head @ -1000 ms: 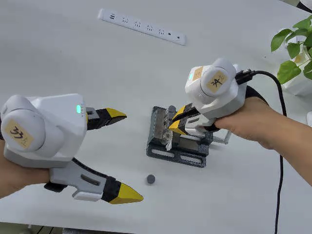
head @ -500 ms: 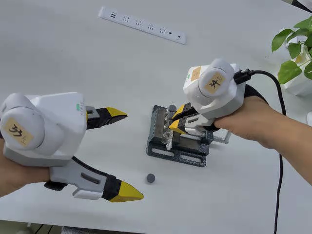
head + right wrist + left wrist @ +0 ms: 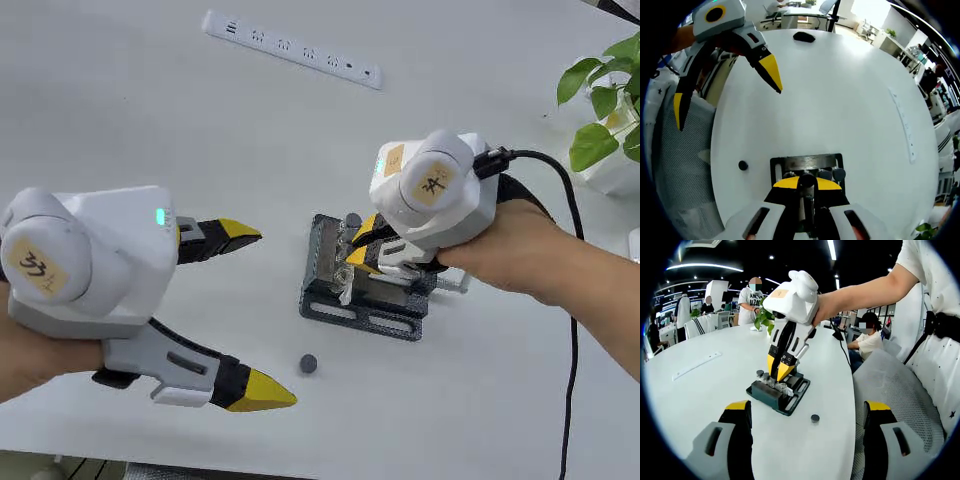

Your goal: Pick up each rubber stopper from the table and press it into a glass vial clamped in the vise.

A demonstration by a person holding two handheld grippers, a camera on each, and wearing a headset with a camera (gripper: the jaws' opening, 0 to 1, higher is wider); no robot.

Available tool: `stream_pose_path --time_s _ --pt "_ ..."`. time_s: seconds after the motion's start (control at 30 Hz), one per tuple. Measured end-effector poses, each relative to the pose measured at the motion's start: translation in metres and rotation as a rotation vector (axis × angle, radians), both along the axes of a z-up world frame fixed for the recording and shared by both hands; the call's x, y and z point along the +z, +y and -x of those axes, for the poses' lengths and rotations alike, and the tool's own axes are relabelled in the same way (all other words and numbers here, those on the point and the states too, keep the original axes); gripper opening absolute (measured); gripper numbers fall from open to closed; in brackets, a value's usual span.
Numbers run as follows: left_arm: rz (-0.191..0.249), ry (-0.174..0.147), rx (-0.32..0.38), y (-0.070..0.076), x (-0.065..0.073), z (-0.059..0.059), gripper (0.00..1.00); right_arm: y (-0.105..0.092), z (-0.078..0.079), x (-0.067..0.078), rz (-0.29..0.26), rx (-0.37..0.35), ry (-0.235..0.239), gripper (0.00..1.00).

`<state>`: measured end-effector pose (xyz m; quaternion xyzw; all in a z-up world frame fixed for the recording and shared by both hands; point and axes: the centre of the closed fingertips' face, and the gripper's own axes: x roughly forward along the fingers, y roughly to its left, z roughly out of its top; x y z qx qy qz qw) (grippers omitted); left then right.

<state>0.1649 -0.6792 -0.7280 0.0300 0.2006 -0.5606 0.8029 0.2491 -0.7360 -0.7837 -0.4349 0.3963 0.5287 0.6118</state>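
A black vise (image 3: pixel 372 312) stands mid-table with glass vials (image 3: pixel 345 276) clamped in it. My right gripper (image 3: pixel 360 246) hovers right over the vials, shut on a dark rubber stopper (image 3: pixel 806 180) that sits between its yellow tips above the vise (image 3: pixel 807 162). One loose stopper (image 3: pixel 309 364) lies on the table in front of the vise, and another (image 3: pixel 352 220) lies behind it. My left gripper (image 3: pixel 256 312) is held open to the left of the vise, nothing between its fingers. The left gripper view has the right gripper (image 3: pixel 779 371) over the vise (image 3: pixel 777 394) and the loose stopper (image 3: pixel 815 417).
A white power strip (image 3: pixel 290 52) lies at the far side of the table. A potted plant (image 3: pixel 605 100) stands at the right edge. The right gripper's black cable (image 3: pixel 575 300) trails off the table's right. Several people sit at other tables in the background.
The right gripper has shifted slightly left and lower over the vise, still holding the stopper. The left gripper has barely moved.
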Motion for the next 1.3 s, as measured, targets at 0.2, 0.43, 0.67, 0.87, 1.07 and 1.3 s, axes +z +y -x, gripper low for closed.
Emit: stream_pose_path --time_s 0.2,0.43,0.67,0.87,1.07,1.3 --pt "0.0 0.001 0.003 0.0018 -0.0007 -0.0001 0.92 -0.0023 -0.0039 0.0006 -0.01 -0.004 0.008 0.05" --pt "-0.008 0.001 0.006 0.0039 -0.002 -0.0001 0.91 -0.0009 -0.0026 0.0011 0.006 0.035 -0.013 0.05" --pt "-0.003 0.002 0.007 0.0037 -0.0022 -0.0003 0.91 -0.0004 -0.0019 0.0014 0.039 0.091 -0.039 0.05" --pt "-0.006 0.004 0.006 0.0045 -0.0037 -0.0002 0.9 0.0005 -0.0017 0.0011 0.036 0.082 -0.023 0.05" --pt "-0.002 0.005 0.006 0.004 -0.0028 -0.0009 0.9 0.0009 -0.0041 0.0011 -0.018 -0.011 0.055 0.05" --pt "0.003 0.01 0.005 0.0018 -0.0027 -0.0009 0.89 0.0016 -0.0026 -0.0002 -0.032 -0.04 0.081 0.05"
